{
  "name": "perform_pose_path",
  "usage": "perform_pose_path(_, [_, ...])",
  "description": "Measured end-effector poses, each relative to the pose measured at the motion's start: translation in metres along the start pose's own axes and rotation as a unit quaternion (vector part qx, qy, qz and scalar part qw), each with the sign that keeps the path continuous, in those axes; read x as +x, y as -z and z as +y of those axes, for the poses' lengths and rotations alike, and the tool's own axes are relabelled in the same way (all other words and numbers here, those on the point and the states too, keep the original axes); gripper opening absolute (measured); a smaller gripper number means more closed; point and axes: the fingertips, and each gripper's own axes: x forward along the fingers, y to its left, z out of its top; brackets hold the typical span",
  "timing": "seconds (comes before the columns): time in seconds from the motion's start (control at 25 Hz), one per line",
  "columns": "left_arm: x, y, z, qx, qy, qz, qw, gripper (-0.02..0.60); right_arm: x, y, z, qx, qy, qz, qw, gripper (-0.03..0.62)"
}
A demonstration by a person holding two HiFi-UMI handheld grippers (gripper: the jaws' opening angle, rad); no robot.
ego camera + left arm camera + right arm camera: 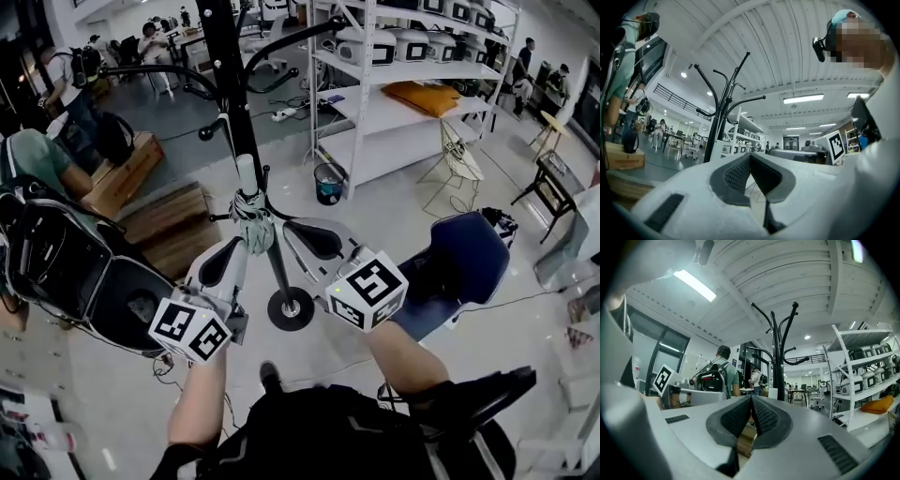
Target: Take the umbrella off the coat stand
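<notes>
A black coat stand (pixel 230 84) rises in the middle of the head view, its round base (pixel 291 307) on the floor. A folded pale green umbrella (pixel 253 223) with a white handle (pixel 247 175) hangs against the pole. My left gripper (pixel 246 247) sits just below and left of the umbrella, and my right gripper (pixel 284 228) is just to its right. Neither holds anything. In the left gripper view the left gripper (pixel 750 157) has its pads pressed together, with the stand (pixel 719 112) beyond. The right gripper (pixel 751 399) is likewise shut, the stand (pixel 777 357) ahead of it.
A white shelf rack (pixel 403 94) with an orange cushion (pixel 422 97) stands at the back right, with a small bin (pixel 328 183) by its foot. A blue chair (pixel 459 258) is at the right and wooden benches (pixel 173 225) at the left. People stand far left.
</notes>
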Motion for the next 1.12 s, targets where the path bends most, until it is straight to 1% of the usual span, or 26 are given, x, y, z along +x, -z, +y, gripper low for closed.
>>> perform_pose_path(0.24, [-0.023, 0.012, -0.022, 0.011, -0.029, 0.015, 0.9994, 0.012, -0.025, 0.011, 0.010, 0.018, -0.019, 0.005, 1.000, 0.008])
perform_pose_path(0.44, [-0.032, 0.017, -0.027, 0.014, -0.035, 0.029, 0.9988, 0.011, -0.030, 0.012, 0.014, 0.018, -0.017, 0.006, 1.000, 0.009])
perform_pose_path(0.6, [-0.045, 0.015, -0.024, 0.009, -0.031, 0.029, 0.9991, 0.011, -0.030, 0.013, 0.027, 0.027, -0.020, 0.003, 0.999, 0.008])
perform_pose_path(0.76, [-0.057, 0.012, -0.021, 0.015, -0.020, 0.032, 0.9992, 0.011, -0.024, 0.014, 0.037, 0.024, -0.009, 0.010, 1.000, 0.008])
perform_pose_path(0.88, [-0.064, 0.004, -0.016, 0.020, -0.006, 0.034, 0.9992, 0.011, -0.018, 0.008, 0.048, 0.019, 0.001, 0.006, 1.000, 0.008])
perform_pose_path(0.96, [-0.074, 0.003, -0.009, 0.024, -0.009, 0.038, 0.9990, 0.011, -0.011, 0.008, 0.056, 0.019, 0.007, 0.012, 1.000, 0.008])
perform_pose_path(1.04, [-0.083, 0.005, -0.002, 0.017, -0.014, 0.043, 0.9988, 0.011, -0.001, 0.011, 0.062, 0.022, 0.014, 0.018, 1.000, 0.008])
perform_pose_path(1.12, [-0.090, 0.007, 0.004, 0.004, -0.013, 0.046, 0.9989, 0.011, 0.003, 0.015, 0.065, 0.025, 0.030, 0.024, 0.999, 0.008])
